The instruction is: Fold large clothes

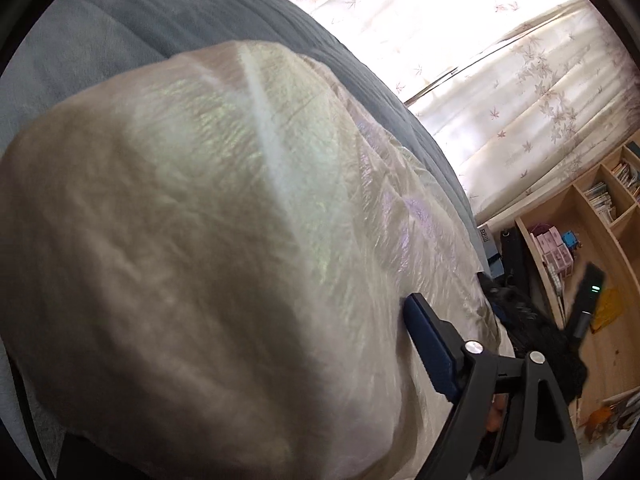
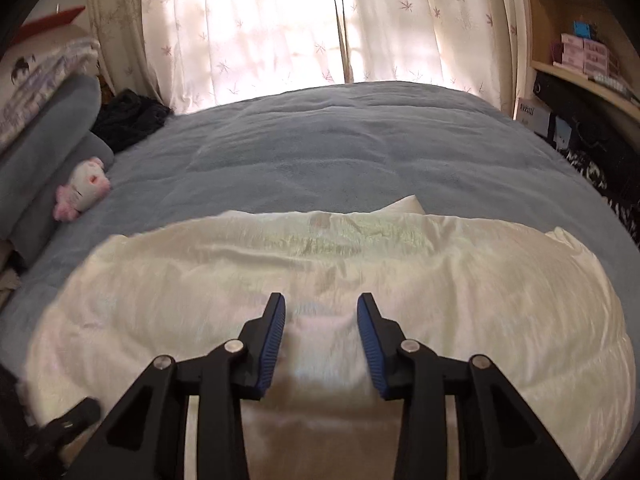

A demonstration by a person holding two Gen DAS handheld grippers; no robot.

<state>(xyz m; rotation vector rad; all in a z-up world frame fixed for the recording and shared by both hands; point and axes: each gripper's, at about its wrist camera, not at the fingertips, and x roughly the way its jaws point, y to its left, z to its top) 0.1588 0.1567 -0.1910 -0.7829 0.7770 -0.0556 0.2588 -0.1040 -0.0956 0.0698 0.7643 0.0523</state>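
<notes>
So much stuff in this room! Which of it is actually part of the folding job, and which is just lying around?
Part of the job:
- shiny cream garment, spread on the bed
- right gripper, open over it
- left gripper, fabric covering most of its view
- grey blanket underneath

Just lying about:
- pink plush toy
- dark clothes
- curtains
- bookshelf

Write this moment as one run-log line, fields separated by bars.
garment: cream, shiny, on grey bed | left gripper: garment drapes over it, state unclear | right gripper: open above garment

No text can be read for certain. The white cardboard box [image 2: 534, 115] at the right edge of the right wrist view carries dark lettering, too blurred to make out. The same box [image 1: 486, 236] at centre right of the left wrist view is equally illegible.
</notes>
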